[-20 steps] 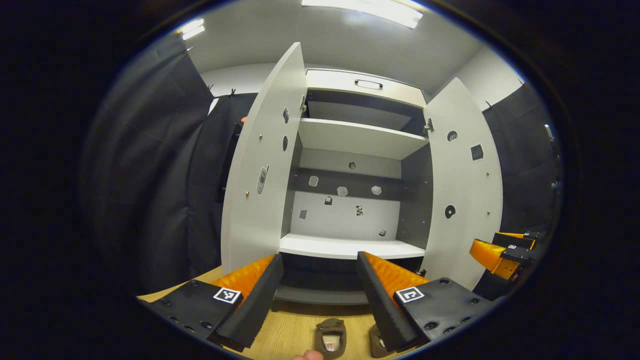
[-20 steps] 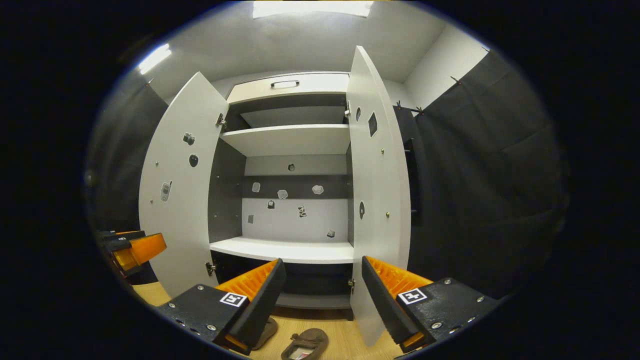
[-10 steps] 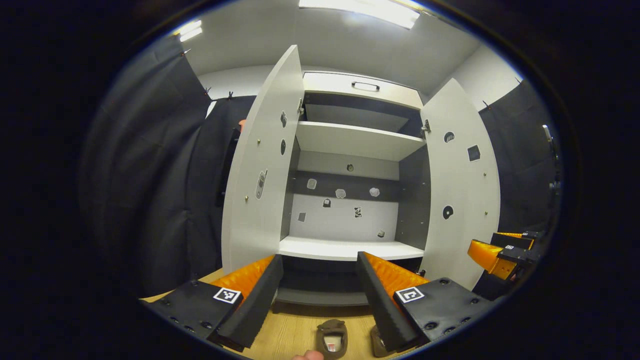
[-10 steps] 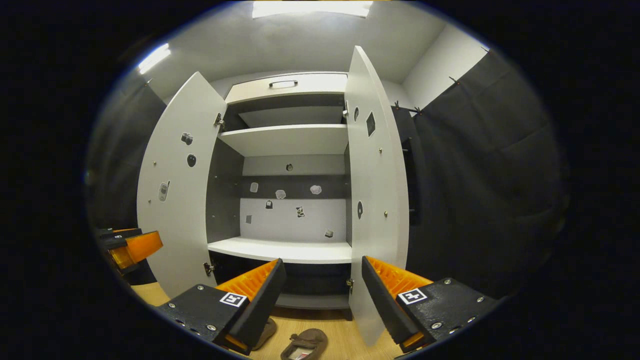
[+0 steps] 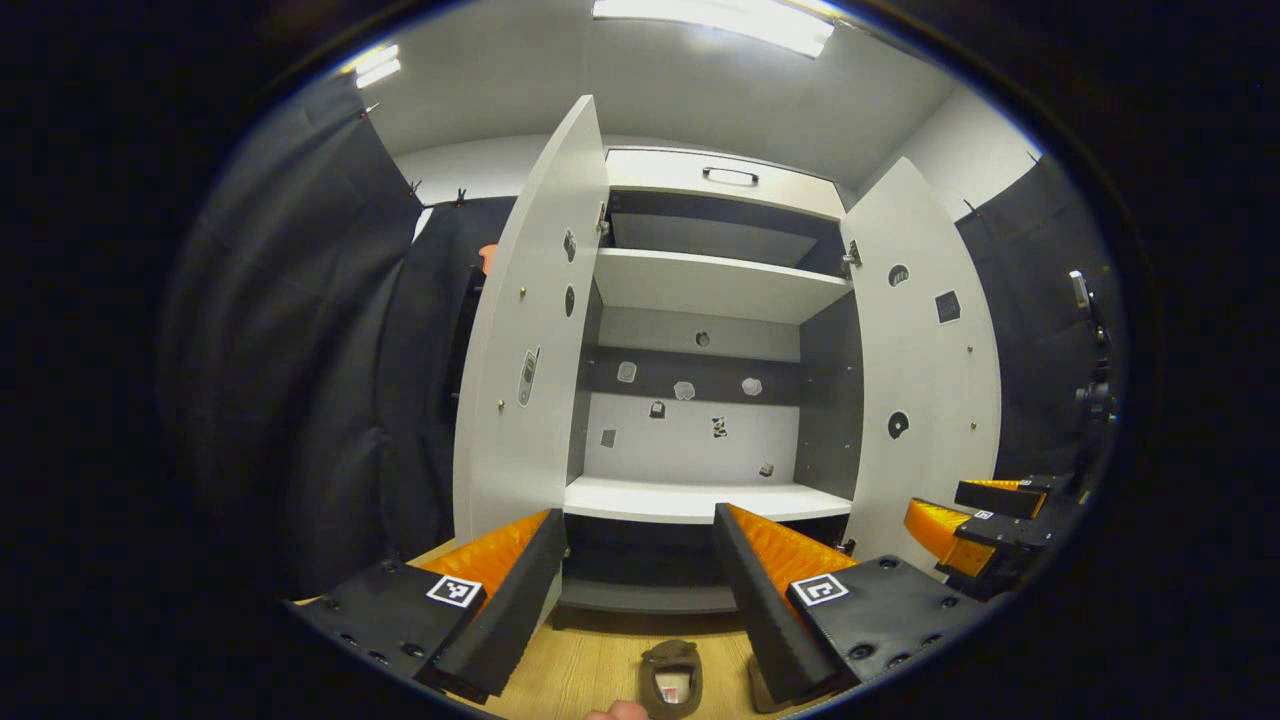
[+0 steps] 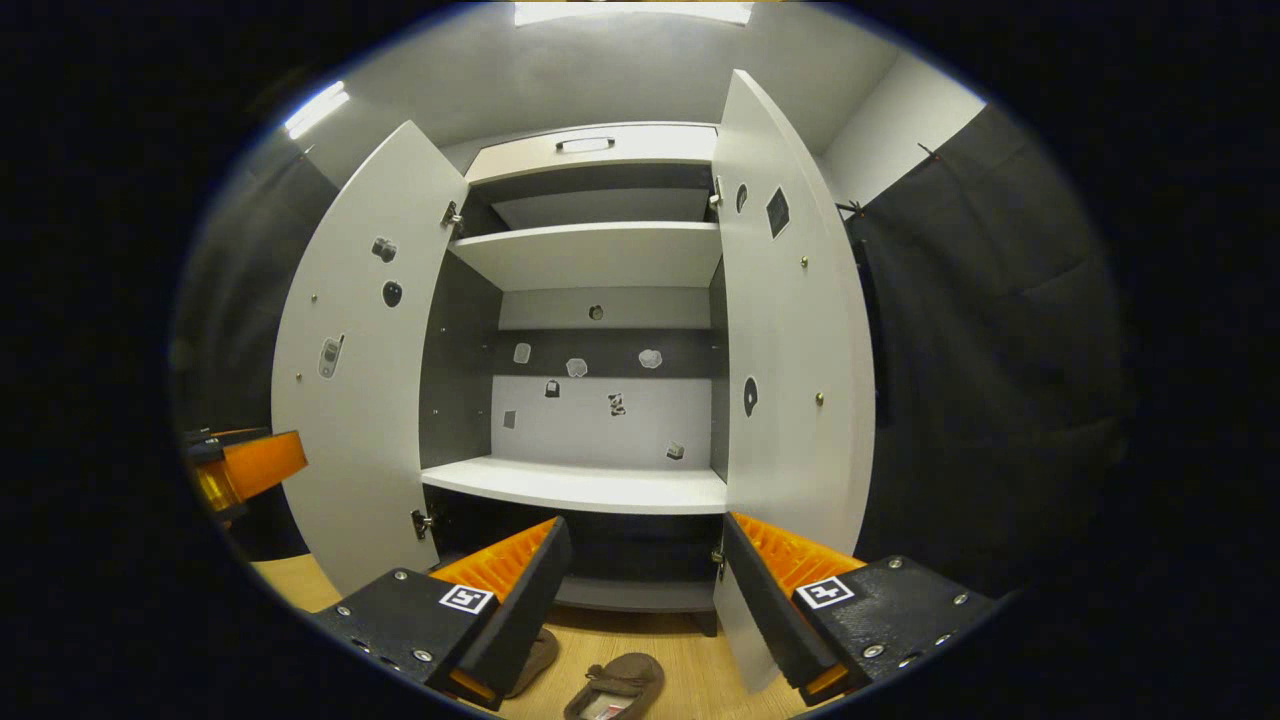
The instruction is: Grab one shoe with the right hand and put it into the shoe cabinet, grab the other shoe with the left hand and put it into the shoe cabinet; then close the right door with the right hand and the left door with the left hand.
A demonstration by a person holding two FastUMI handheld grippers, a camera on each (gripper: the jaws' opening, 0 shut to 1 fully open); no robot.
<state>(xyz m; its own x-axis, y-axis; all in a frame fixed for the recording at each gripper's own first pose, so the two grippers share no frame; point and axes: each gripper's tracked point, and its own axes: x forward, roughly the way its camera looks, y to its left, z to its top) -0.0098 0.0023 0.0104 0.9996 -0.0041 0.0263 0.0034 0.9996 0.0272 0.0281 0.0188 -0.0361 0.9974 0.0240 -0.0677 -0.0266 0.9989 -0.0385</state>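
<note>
Bright ceiling strip lights (image 5: 715,22), glare overhead, sharp focus, strong fisheye bending.

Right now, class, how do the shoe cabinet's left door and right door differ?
The left door carries a phone-shaped sticker at mid height; the right door carries a dark square sticker near its top. In the right gripper view the right door reaches lower and seems nearer the camera; the left door looks farther off. Both are white and stand wide open.

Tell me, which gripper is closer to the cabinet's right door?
Right. The right gripper is held up close in front of the right door, whose lower edge sits beside its right finger. The left gripper faces the middle, with that door off to its right.
</note>
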